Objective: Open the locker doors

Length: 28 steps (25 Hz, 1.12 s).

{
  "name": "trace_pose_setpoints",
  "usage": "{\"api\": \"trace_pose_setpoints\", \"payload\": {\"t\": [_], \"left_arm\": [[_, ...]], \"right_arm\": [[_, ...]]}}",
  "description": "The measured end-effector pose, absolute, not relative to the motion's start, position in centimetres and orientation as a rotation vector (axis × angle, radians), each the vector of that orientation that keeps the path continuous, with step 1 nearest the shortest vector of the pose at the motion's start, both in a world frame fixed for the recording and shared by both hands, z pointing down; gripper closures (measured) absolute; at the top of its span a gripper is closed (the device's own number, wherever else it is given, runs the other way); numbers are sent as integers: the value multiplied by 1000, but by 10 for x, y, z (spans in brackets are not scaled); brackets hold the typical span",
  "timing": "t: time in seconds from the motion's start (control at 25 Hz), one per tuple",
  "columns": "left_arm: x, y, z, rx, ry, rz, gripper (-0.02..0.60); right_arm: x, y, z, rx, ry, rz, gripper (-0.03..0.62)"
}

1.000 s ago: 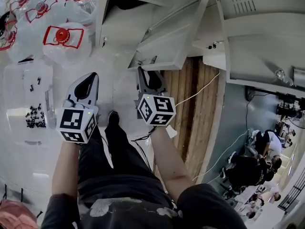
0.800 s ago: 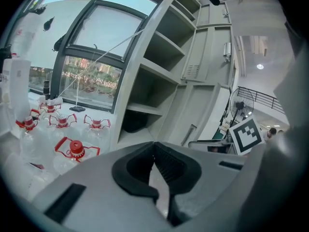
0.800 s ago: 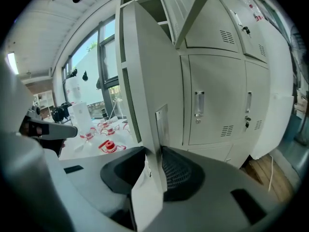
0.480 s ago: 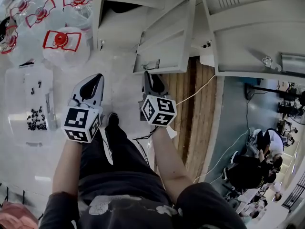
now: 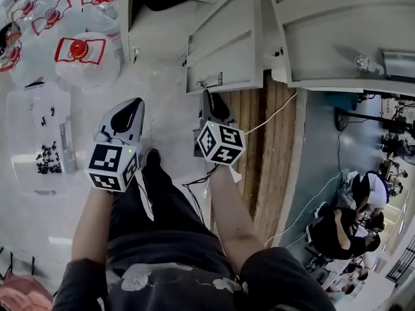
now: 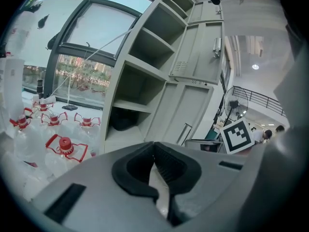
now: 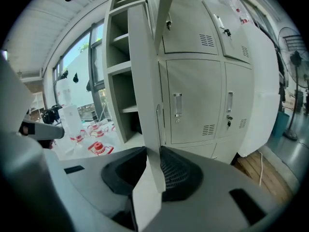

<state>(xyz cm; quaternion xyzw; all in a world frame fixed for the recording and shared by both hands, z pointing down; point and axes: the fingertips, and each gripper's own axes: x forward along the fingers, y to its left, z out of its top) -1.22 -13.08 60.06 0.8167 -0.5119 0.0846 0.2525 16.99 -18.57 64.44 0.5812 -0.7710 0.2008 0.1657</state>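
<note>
Scene: A person stands facing a bank of grey steel lockers, a handheld gripper in each hand.
Task object: The locker door (image 7: 145, 105) stands swung out towards the person and is seen edge-on from the right gripper view. In the head view the same panel (image 5: 224, 44) juts out from the cabinet front.
Right gripper (image 7: 150, 153): Its jaws close on the door's free edge, one dark pad on each face of the sheet. In the head view it (image 5: 213, 101) sits just under the door's lower corner.
Left gripper (image 6: 154, 149): Its pads meet with nothing between them. It is held low and well apart from the door (image 5: 126, 116).
Key relation: The door's free edge runs vertically, straight up through the right jaws. The open shelves (image 7: 123, 81) lie to its left and the closed doors (image 7: 193, 100) to its right. The right hand is much the nearer.
Judged step: The door appears mid-swing. Opening it wider probably means carrying the edge rightward, towards the closed doors.
Remaining work: The closed doors, each with a handle (image 7: 177, 105), seem untouched.
Surroundings: Water jugs (image 5: 78, 50) with red caps stand on the floor to the left, and wooden planking (image 5: 272, 148) lies to the right.
</note>
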Motion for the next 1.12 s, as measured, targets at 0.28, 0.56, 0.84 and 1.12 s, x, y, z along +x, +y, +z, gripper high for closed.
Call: {"api": "trace_pose_setpoints", "payload": {"t": [0.28, 0.56, 0.84, 1.12], "left_arm": [[0, -125, 602, 2213, -1407, 217, 572], [13, -103, 608, 2242, -1425, 283, 572], [-2, -86, 613, 2162, -1458, 264, 572], [-20, -64, 596, 2188, -1438, 271, 572]], "right_arm": [[174, -188, 644, 1643, -2237, 577, 484], [172, -175, 645, 1569, -2292, 563, 473], [176, -153, 640, 1623, -2259, 574, 530], [163, -122, 622, 1612, -2254, 586, 565]]}}
